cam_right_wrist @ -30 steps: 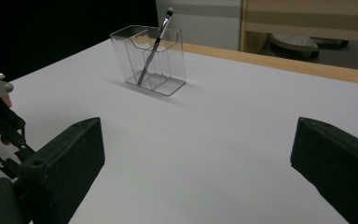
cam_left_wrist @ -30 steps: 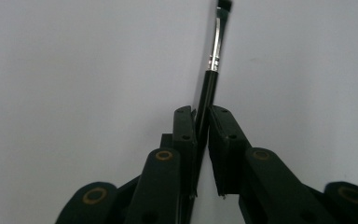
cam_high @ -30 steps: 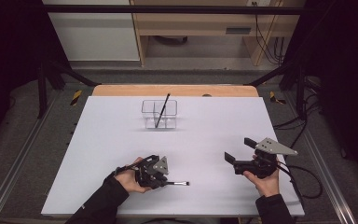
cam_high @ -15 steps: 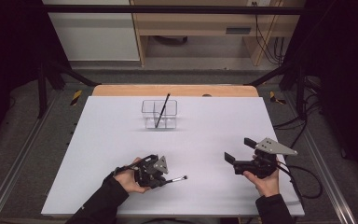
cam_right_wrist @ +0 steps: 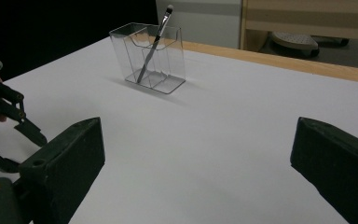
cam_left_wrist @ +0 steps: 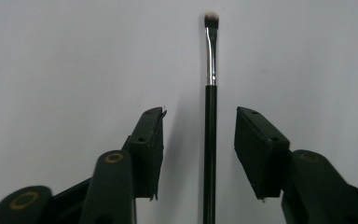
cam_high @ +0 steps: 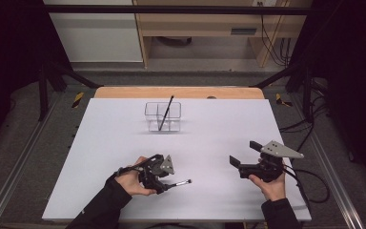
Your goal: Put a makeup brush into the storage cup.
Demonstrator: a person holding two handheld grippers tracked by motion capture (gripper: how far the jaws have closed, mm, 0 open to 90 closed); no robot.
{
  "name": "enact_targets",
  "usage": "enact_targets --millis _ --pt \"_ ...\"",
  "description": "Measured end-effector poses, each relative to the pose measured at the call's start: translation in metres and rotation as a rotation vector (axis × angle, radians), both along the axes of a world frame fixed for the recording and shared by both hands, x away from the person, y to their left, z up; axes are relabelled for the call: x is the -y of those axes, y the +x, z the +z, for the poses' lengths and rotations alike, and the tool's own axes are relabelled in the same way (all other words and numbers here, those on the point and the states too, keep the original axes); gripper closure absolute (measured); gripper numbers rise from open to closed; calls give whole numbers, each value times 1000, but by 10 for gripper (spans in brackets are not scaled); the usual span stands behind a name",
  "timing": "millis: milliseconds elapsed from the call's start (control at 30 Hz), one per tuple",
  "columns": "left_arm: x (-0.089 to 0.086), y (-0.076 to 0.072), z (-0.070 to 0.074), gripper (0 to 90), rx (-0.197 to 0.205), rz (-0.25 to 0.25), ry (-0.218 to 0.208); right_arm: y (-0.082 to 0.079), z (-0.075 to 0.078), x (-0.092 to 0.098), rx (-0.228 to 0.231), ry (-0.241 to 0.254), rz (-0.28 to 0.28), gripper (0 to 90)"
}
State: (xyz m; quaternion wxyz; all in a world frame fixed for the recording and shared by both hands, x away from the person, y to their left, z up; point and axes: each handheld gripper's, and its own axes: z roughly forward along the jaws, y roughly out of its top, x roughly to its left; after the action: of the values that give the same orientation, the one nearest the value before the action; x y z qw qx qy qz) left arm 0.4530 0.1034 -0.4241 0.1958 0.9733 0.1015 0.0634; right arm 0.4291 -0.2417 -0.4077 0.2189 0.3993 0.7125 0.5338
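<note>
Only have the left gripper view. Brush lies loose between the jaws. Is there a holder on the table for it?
Observer: Yes. A clear organizer stands at the far middle of the table. The left hand-held gripper has just been opening its jaws, and the brush lies free between them.
Operator: Organizer empty?
Observer: No, a second brush leans in it, bristles up.
Operator: Other side?
Observer: The right hand-held gripper is open and holds nothing, at the table's near right.

Black two-fingered left gripper (cam_high: pixel 169 179) and right gripper (cam_high: pixel 242 155), grey three-cornered top plates, brass-ringed pivots, trailing black cables, dark sleeves
</note>
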Motion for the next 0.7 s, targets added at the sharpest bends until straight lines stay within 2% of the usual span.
enact_targets --millis 133,267,567,700 --pt "8 2 5 487 -3 -11 44 0 1 1 2 1 -3 32" --pt "17 2 3 497 -16 -18 68 0 1 1 0 3 -2 32" --pt "27 4 -10 577 -55 -48 140 0 1 1 -1 3 -2 32" --pt "30 4 -13 635 -79 -53 149 0 1 1 -2 2 -1 32"
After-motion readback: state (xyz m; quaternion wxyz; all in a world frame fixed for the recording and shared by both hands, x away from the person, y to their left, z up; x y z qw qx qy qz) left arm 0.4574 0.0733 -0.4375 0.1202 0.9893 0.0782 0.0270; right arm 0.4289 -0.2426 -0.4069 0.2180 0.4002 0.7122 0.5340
